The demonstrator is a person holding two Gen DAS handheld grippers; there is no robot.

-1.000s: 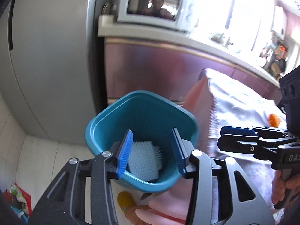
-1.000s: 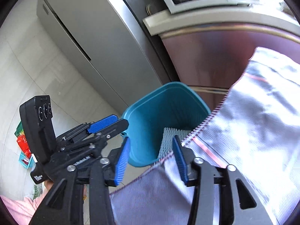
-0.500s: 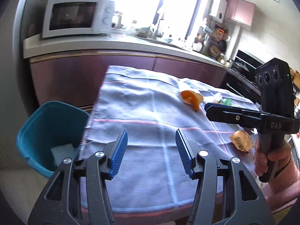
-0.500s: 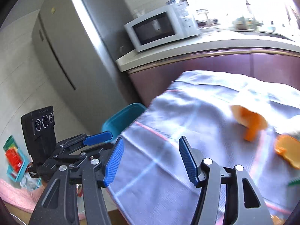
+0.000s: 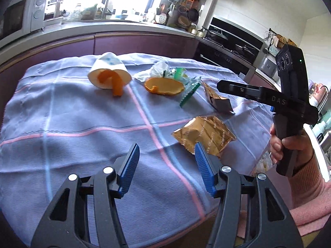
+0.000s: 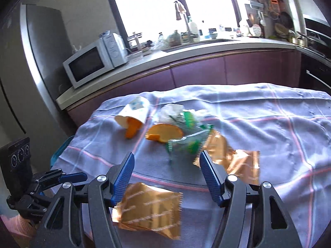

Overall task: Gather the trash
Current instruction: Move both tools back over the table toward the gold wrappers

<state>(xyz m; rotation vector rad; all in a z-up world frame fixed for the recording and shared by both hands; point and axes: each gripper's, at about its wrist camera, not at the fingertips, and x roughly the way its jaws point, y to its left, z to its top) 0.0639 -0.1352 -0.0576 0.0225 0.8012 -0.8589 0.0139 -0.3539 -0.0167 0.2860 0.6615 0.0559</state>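
Observation:
Trash lies on a table under a lilac checked cloth [image 5: 72,144]. A tipped paper cup [image 5: 107,70] holds orange peel, and a second peel [image 5: 163,85] lies beside a green wrapper [image 5: 189,92]. A small brown packet [image 5: 218,101] sits further right. A gold wrapper [image 5: 204,135] lies just past my left gripper [image 5: 166,146], whose jaws are opening with nothing between them. My right gripper [image 6: 166,155] hovers over the cloth, jaws opening and empty. The same gold wrapper [image 6: 149,208] lies under its left finger. The green wrapper [image 6: 190,140] and the brown packet [image 6: 233,157] lie ahead.
A teal bin's rim [image 6: 60,150] peeks out past the table's left edge. A kitchen counter with a microwave [image 6: 93,64] runs behind the table, beside a steel fridge [image 6: 37,51]. A hand in a pink sleeve [image 5: 289,144] holds the right gripper [image 5: 222,85].
Both cameras swung away from the teal bin on the floor to face the tabletop and its trash. Both pairs of jaws now stand wider apart.

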